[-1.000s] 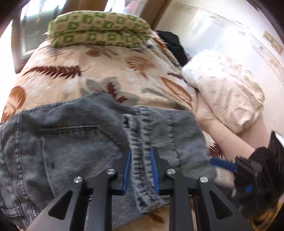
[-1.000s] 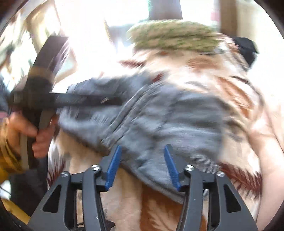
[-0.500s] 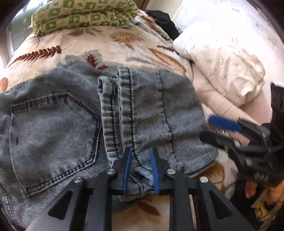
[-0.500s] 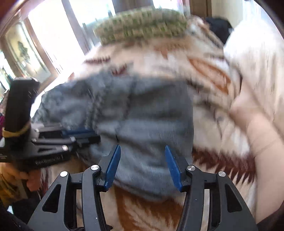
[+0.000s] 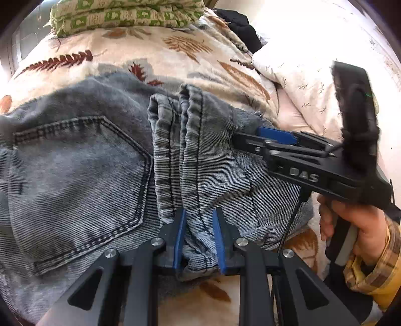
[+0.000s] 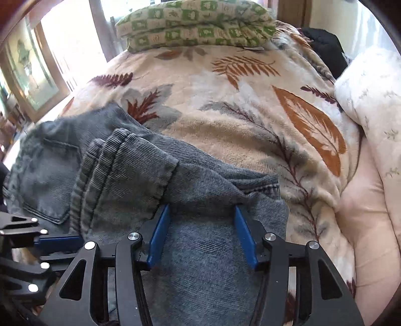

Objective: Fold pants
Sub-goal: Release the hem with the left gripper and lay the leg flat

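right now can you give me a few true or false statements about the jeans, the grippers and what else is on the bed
1. The left gripper has bunched denim of the jeans between its jaws. True.
2. The right gripper has its jaws clamped shut. False: they stand wide apart over the denim.
3. A back pocket of the jeans faces up. True.
4. The jeans lie on a bare wooden floor. False: they lie on a leaf-patterned blanket.
5. A folded green-and-white checked cloth sits at the far end of the bed. True.
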Demonstrator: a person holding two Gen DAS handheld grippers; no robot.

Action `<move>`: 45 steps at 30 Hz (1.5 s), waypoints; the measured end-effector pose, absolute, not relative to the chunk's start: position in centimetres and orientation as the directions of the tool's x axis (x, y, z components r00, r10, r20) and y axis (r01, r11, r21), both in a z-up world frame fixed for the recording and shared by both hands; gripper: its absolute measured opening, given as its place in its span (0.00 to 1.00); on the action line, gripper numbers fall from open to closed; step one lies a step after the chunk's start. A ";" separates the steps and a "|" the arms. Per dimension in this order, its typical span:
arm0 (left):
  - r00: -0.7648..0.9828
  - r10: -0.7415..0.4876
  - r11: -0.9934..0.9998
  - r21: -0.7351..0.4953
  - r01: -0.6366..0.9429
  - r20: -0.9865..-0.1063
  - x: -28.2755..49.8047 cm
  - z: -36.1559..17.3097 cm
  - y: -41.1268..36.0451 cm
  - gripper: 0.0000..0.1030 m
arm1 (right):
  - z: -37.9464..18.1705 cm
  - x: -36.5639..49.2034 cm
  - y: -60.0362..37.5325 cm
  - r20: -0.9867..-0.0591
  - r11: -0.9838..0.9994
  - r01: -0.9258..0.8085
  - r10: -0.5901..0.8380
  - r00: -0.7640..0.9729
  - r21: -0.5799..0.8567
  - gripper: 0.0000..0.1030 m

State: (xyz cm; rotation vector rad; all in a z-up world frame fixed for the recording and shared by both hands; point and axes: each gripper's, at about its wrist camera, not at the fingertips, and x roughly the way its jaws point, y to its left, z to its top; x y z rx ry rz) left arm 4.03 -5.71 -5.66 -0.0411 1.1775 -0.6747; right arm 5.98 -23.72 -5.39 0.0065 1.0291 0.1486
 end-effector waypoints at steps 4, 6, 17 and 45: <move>0.312 -0.427 0.842 -0.248 0.479 -0.849 3.5 -3.5 -4.5 0.35 | -2.5 3.0 -22.7 -0.810 0.977 -0.169 0.202 0.551 0.128 0.51; 0.364 -0.353 0.871 -0.160 0.465 -0.862 3.7 -3.2 -3.5 0.35 | -1.7 1.4 -21.4 -0.797 0.966 -0.217 0.241 0.553 0.141 0.52; 0.411 -0.212 0.915 -0.032 0.403 -0.887 4.5 -5.4 -2.2 0.38 | -5.2 0.3 -18.0 -0.850 0.962 -0.257 0.215 0.481 0.098 0.55; 0.429 -0.217 0.952 -0.092 0.293 -0.877 4.9 -2.4 6.3 0.78 | -2.3 -3.2 -8.1 -0.786 0.848 -0.523 0.380 0.488 0.085 0.75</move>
